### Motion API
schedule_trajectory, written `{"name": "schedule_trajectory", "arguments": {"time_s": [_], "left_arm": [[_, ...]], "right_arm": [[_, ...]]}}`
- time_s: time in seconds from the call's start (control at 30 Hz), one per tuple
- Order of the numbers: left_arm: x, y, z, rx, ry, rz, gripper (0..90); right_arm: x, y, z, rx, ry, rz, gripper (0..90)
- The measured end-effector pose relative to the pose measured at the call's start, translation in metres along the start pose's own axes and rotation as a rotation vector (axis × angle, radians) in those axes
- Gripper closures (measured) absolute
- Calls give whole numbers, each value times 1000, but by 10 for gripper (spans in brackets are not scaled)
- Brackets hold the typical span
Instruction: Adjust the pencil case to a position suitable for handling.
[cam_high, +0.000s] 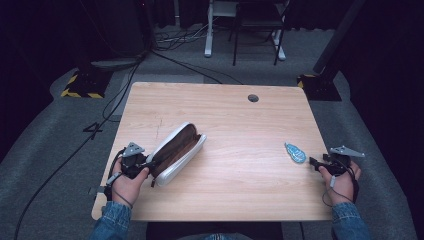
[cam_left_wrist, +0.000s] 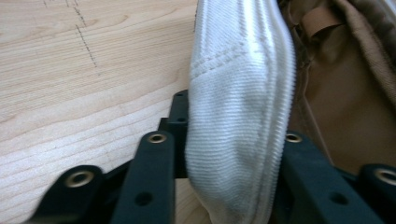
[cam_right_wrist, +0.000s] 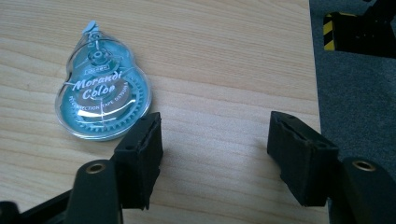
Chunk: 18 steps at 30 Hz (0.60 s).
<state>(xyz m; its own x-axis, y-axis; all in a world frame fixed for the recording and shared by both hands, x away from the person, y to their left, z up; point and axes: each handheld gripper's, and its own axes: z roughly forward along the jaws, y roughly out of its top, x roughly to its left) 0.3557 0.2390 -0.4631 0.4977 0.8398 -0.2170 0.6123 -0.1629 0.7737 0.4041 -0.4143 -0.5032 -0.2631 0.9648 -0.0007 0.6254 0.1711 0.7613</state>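
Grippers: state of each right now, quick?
Left gripper: shut on the white wall of the open pouch.
Right gripper: open, holding nothing; the blue correction tape lies just beside one of its jaws.

The pencil case (cam_left_wrist: 238, 116) is ribbed white cloth lined with matt tan fabric, the correction tape dispenser (cam_right_wrist: 103, 95) glossy clear plastic, the table (cam_high: 240, 125) smooth pale wood.

Bench (cam_high: 235, 120): light wood, a round hole (cam_high: 253, 98) near its far edge.
Floor (cam_high: 60, 145): grey carpet, black cables (cam_high: 125, 85) trailing.
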Motion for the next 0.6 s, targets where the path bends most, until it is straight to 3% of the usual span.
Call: {"name": "schedule_trajectory", "arguments": {"time_s": [0.47, 0.6], "left_arm": [[7, -1, -1, -27, -44, -82, 816], [4, 1, -4, -46, -53, -85, 823]], "right_arm": [[0, 0, 0, 0, 0, 0, 360], [0, 0, 0, 0, 0, 0, 360]]}}
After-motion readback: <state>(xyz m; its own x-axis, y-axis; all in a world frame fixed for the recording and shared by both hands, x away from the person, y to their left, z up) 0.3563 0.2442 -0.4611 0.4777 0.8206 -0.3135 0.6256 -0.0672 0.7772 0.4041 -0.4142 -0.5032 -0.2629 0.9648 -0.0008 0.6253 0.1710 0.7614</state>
